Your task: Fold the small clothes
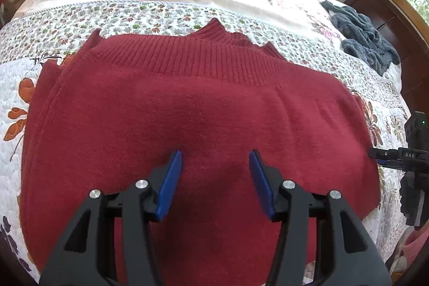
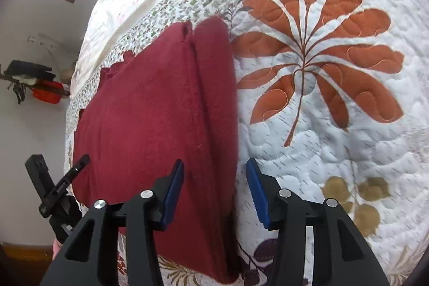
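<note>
— So, where is the red sweater (image 1: pixel 187 109) lying right now?

— It is lying flat on the floral quilt (image 1: pixel 161 15), folded into a broad block, with its ribbed band running across the far side and a bit of collar poking out beyond it.

— And the left gripper (image 1: pixel 215 160)?

— It is hovering over the middle of the sweater, its blue fingers (image 1: pixel 171 178) standing well apart with nothing between them.

— What is the right gripper (image 2: pixel 214 173) doing?

— It is sitting over the sweater's long folded edge, blue pads spread wide; one finger is showing over the red knit, the other over bare quilt. It is gripping nothing. Whether the tips are touching the cloth, I cannot tell.

— How are the edges looking?

— In the right wrist view the near edge is running straight, with a second layer forming a ridge just inside it.

— Any free space around?

— Plenty of bare quilt is stretching beyond that edge, across the big orange leaf print (image 2: pixel 316 52). On the other side, a blue-grey fleece garment (image 1: pixel 362 36) is lying crumpled well apart from the sweater, near the bed's edge.
</note>
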Tool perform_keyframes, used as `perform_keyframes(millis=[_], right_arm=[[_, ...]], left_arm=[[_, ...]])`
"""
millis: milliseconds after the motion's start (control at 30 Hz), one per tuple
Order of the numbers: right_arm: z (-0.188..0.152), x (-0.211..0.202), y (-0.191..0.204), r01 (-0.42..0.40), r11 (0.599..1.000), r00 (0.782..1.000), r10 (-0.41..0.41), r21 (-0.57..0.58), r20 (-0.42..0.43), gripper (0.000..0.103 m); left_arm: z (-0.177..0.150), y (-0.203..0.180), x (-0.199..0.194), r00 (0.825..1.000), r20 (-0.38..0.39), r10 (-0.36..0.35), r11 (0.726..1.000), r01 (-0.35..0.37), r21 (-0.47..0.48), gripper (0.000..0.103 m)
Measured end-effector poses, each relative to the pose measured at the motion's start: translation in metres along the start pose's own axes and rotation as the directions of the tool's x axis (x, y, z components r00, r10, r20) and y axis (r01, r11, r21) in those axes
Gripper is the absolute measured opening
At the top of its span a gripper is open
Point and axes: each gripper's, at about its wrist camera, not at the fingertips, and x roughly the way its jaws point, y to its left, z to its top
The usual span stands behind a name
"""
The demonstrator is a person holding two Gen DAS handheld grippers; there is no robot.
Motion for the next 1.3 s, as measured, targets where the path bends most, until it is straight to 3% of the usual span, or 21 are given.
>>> perform_keyframes(millis=[167, 267, 500, 800, 1033, 1300], right_arm=[[0.003, 0.007, 0.0, -0.011, 1.0, 1.0, 0.011, -0.002, 0.007, 0.037], [0.003, 0.01, 0.002, -0.032, 0.999, 0.999, 0.032, -0.009, 0.005, 0.02], [0.002, 0.016, 0.006, 0.012, 1.0, 1.0, -0.012, -0.012, 0.01, 0.018], [0.004, 0.012, 0.009, 0.003, 1.0, 1.0, -0.003, 0.01, 0.017, 0.015], [0.006, -0.023, 0.089, -0.047, 0.987, 0.997, 0.055, -0.151, 0.045, 0.014], [0.008, 0.005, 0.186, -0.02, 0.954, 1.0, 0.012, -0.299, -0.027, 0.014]], left_arm=[[-0.001, 0.003, 0.006, 1.0, -0.008, 0.002, 1.0, -0.002, 0.001, 0.052], [-0.001, 0.002, 0.008, 1.0, -0.007, 0.008, 1.0, -0.008, 0.007, 0.052], [-0.002, 0.004, 0.01, 1.0, -0.005, -0.001, 1.0, 0.001, 0.01, 0.052], [-0.002, 0.006, 0.005, 1.0, 0.0, -0.011, 1.0, 0.011, 0.002, 0.052], [-0.001, 0.021, -0.027, 0.998, 0.036, -0.046, 0.997, 0.048, -0.061, 0.053], [0.001, 0.025, -0.047, 0.993, 0.059, -0.099, 0.992, 0.103, -0.078, 0.053]])
